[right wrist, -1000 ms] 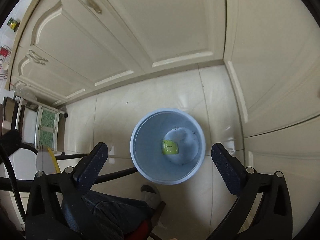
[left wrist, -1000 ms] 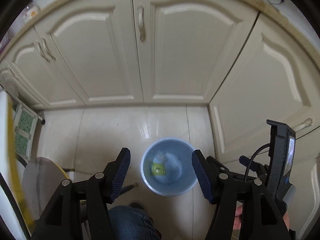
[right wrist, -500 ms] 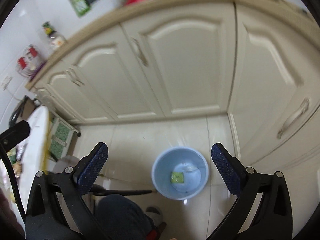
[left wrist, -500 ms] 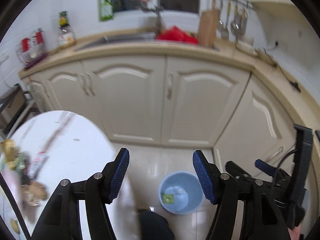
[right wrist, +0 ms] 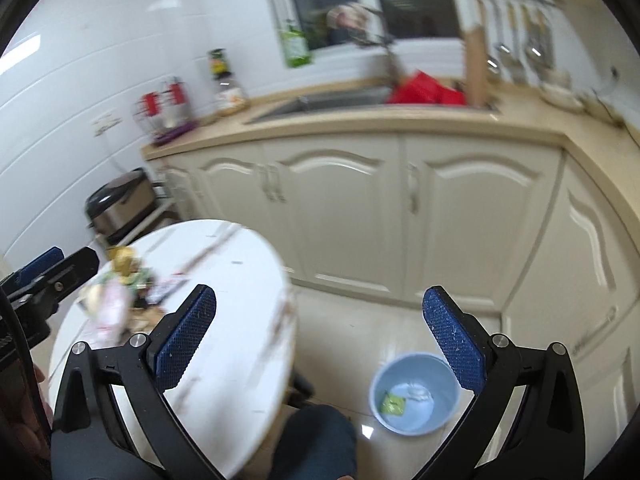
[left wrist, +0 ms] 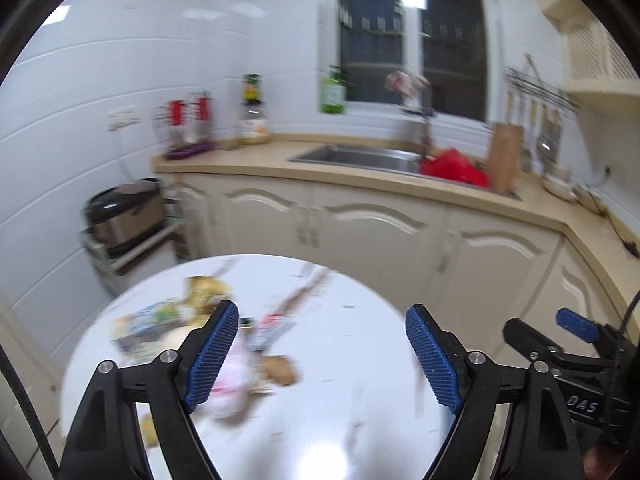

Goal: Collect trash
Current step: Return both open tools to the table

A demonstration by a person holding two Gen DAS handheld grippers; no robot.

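Both the left gripper [left wrist: 322,354], its fingers just widened, and the right gripper [right wrist: 320,344] gaped empty, aimed at the desk [left wrist: 360,332] litter [left wrist: 236,376] to feed the bin [right wrist: 414,394]

You are in a home kitchen: cream cupboards [right wrist: 352,216] run under a beige counter holding a steel sink [left wrist: 360,156] below a window [left wrist: 412,36], utensils hang on a wall rail [left wrist: 536,92], a rice cooker [left wrist: 124,216] sits in the corner, and white tiles [left wrist: 100,92] cover the walls.
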